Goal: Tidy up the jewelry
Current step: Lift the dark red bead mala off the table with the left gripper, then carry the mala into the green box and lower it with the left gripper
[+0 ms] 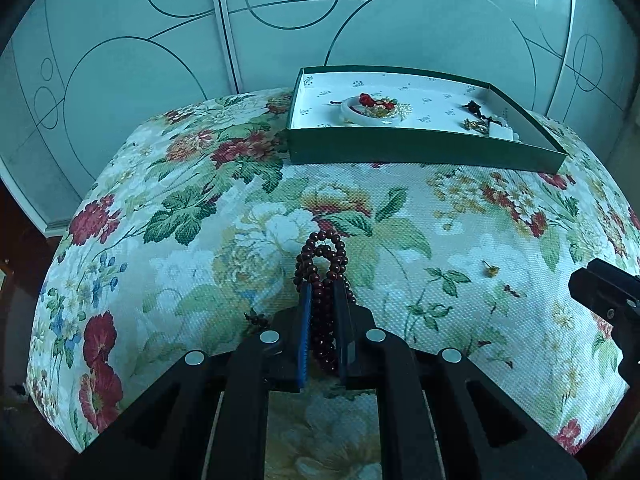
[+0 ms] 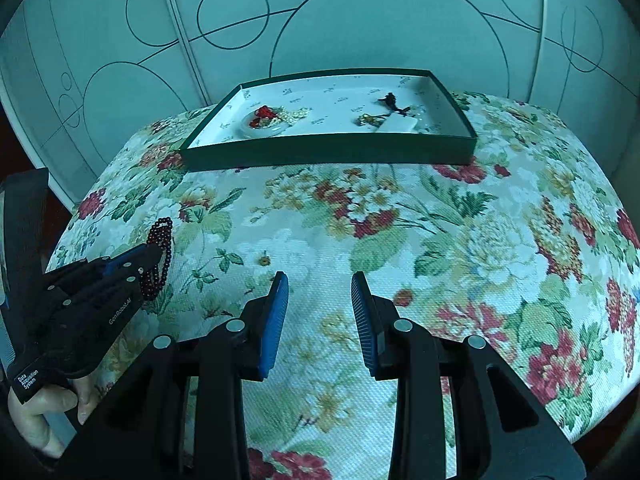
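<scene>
At the left, the left gripper (image 1: 323,286) is clamping a string of dark red beads (image 1: 322,256); the loops are standing up past its fingertips and hanging over the flowered cloth (image 1: 200,240). In the right wrist view a hand (image 2: 44,412) is holding this tool near the left edge of the cloth, where the surface is curving down to a dark floor. Just right of the beads, a small yellow piece (image 1: 491,268) is lying alone on the cloth. Further right, the right gripper (image 2: 320,282) is hovering with its blue pads (image 2: 274,320) apart and nothing between them. A wide stretch of bare cloth is lying between both tools and the green box (image 1: 420,148), which is sitting at the far edge, close to the glass doors (image 1: 120,60). Inside the box, a white bangle with red pieces (image 1: 370,110) is resting at the left part, and dark and gold pieces (image 1: 478,118) at the right part.
</scene>
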A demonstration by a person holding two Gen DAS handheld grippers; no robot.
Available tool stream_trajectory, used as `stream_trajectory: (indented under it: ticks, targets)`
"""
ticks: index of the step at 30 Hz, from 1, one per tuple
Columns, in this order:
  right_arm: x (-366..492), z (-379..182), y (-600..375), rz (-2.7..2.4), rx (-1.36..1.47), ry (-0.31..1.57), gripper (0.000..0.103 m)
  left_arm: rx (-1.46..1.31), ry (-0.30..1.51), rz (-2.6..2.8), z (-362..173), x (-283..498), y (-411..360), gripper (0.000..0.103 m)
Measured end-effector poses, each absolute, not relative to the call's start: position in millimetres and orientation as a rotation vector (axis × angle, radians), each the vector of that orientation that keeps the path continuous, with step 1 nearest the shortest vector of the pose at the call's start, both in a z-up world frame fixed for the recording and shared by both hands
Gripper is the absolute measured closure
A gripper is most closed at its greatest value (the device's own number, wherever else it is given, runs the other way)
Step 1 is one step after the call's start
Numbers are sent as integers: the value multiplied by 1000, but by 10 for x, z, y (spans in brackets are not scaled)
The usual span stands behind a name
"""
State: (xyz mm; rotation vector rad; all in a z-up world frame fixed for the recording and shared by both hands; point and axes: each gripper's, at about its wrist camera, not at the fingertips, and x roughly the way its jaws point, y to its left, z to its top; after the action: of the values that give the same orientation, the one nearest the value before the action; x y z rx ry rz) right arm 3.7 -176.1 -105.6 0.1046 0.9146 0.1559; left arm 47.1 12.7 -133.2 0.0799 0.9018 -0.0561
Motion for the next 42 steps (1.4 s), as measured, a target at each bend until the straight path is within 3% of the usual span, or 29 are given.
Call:
stream_trajectory:
  ticks: [22, 28, 32, 42]
  targets:
    - [385, -1339, -1319, 205, 43, 976, 70, 99, 868, -22, -1343, 630, 410, 92]
    - [381, -1345, -1312, 190, 14, 962, 78, 100, 866, -23, -1347, 631, 412, 92]
    - [382, -1352, -1334, 171, -1, 954, 95, 99, 867, -22, -1349, 636, 412, 92]
    - [342, -1323, -1464, 151, 34, 945, 95, 96, 869, -25, -1343, 636, 403, 92]
